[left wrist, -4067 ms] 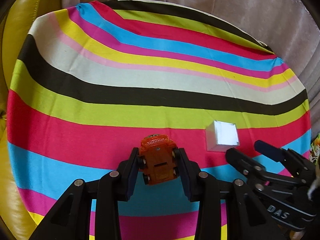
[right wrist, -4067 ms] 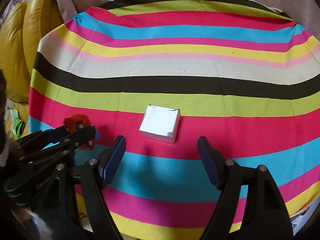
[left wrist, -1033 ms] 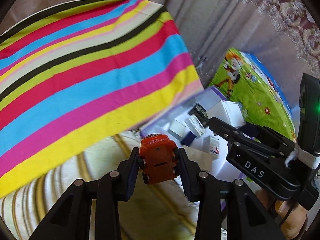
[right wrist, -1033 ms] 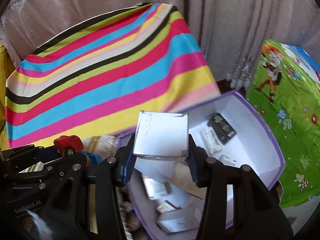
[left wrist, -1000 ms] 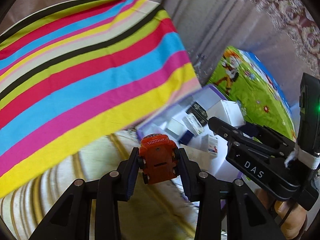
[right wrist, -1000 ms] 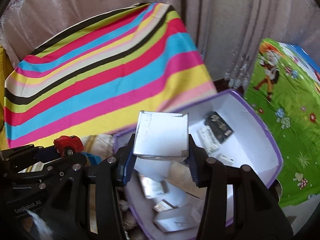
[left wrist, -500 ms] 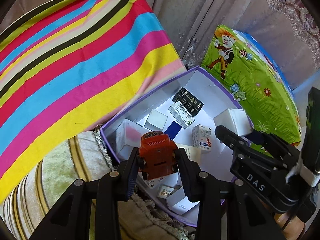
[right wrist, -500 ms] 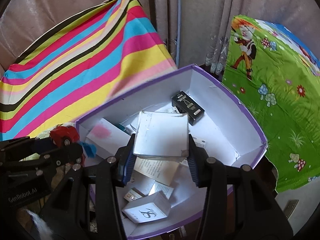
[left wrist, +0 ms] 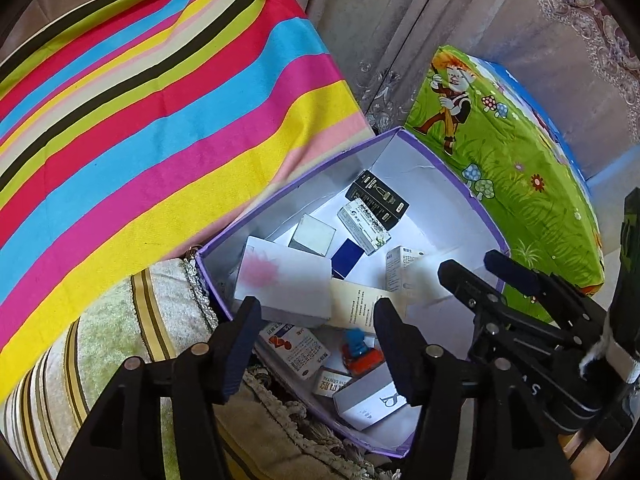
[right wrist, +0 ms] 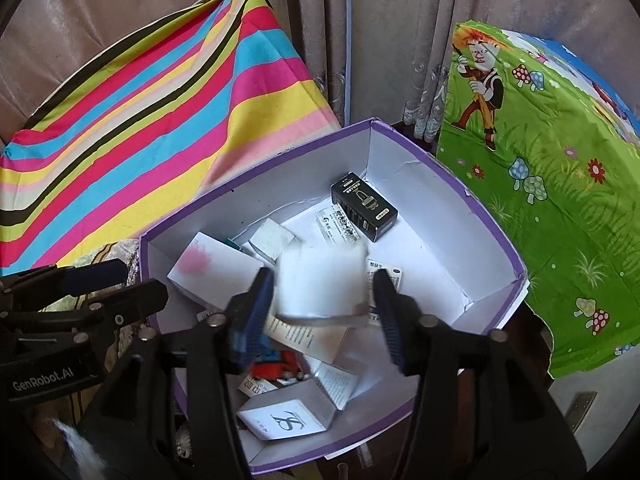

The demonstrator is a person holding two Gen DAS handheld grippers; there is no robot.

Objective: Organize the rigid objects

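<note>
A purple-rimmed white box (left wrist: 436, 160) (right wrist: 496, 232) holds several small cartons. My left gripper (left wrist: 316, 316) is open and empty above its near end. The red toy car (left wrist: 362, 354) lies inside the box between the cartons; it also shows in the right wrist view (right wrist: 280, 366). My right gripper (right wrist: 322, 288) is open over the box. The white cube box (right wrist: 322, 282) is blurred between its fingers, free of the pads and dropping into the box. The right gripper also shows in the left wrist view (left wrist: 476, 268).
The striped cloth-covered table (left wrist: 140, 100) stands left of the box. A green cartoon-print cloth surface (right wrist: 540, 168) lies to the right. A beige fringed cushion (left wrist: 120, 340) is under the box's near left. Curtains (right wrist: 360, 20) hang behind.
Both grippers carried their loads from the striped table to over the box. Since half a second ago the left jaws opened and the car fell in; the right jaws opened and the cube is falling.
</note>
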